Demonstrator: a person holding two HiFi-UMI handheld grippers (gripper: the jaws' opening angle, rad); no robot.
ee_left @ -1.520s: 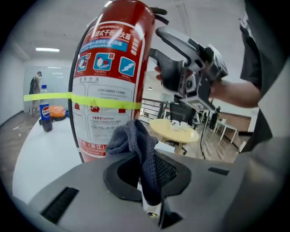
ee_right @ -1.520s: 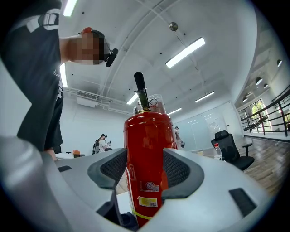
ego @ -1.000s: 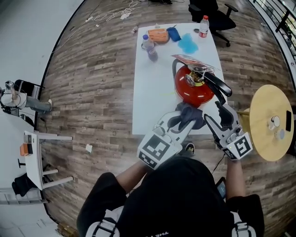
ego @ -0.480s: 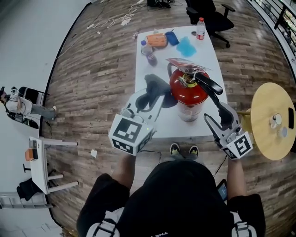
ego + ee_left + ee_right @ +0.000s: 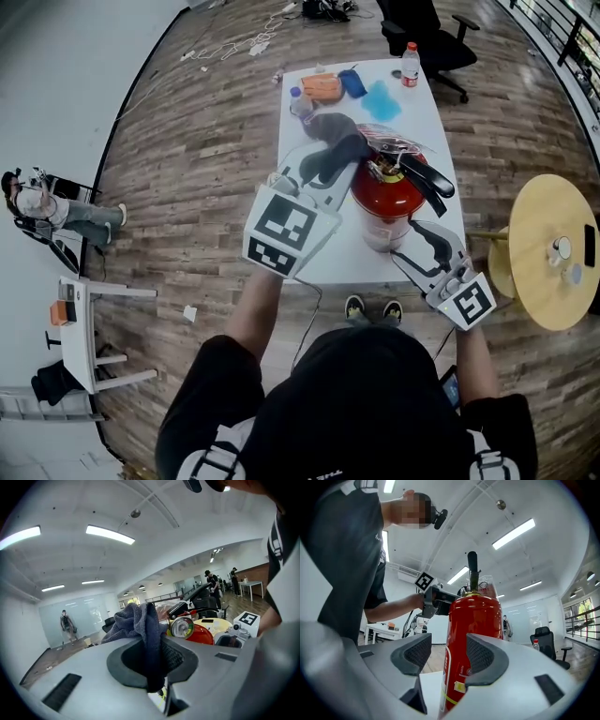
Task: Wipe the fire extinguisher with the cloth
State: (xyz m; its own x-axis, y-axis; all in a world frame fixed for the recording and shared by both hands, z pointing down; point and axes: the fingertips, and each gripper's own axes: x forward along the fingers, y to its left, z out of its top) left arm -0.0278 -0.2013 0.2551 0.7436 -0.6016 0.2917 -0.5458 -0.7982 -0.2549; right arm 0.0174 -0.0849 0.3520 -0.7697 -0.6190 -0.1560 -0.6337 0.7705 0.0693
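A red fire extinguisher [image 5: 386, 195] with a black handle stands upright on the white table [image 5: 328, 258]. My left gripper [image 5: 328, 161] is shut on a dark grey cloth [image 5: 331, 131] and holds it at the extinguisher's upper left, by the valve. In the left gripper view the cloth [image 5: 143, 625] is pinched between the jaws, with the extinguisher's gauge [image 5: 182, 626] just behind it. My right gripper [image 5: 420, 241] stands open at the near side of the cylinder, not touching it. In the right gripper view the red extinguisher [image 5: 471, 634] rises just beyond that open right gripper [image 5: 447, 656].
At the table's far end lie an orange pack [image 5: 322, 86], a light blue cloth [image 5: 381, 93] and two bottles [image 5: 301, 104] [image 5: 410, 58]. A round yellow side table [image 5: 544, 234] stands at the right, an office chair [image 5: 427, 23] beyond, white furniture [image 5: 80, 323] at the left.
My left gripper carried the cloth from the extinguisher's near side up and round its left to the top. The right gripper drew back a little toward the table's near edge.
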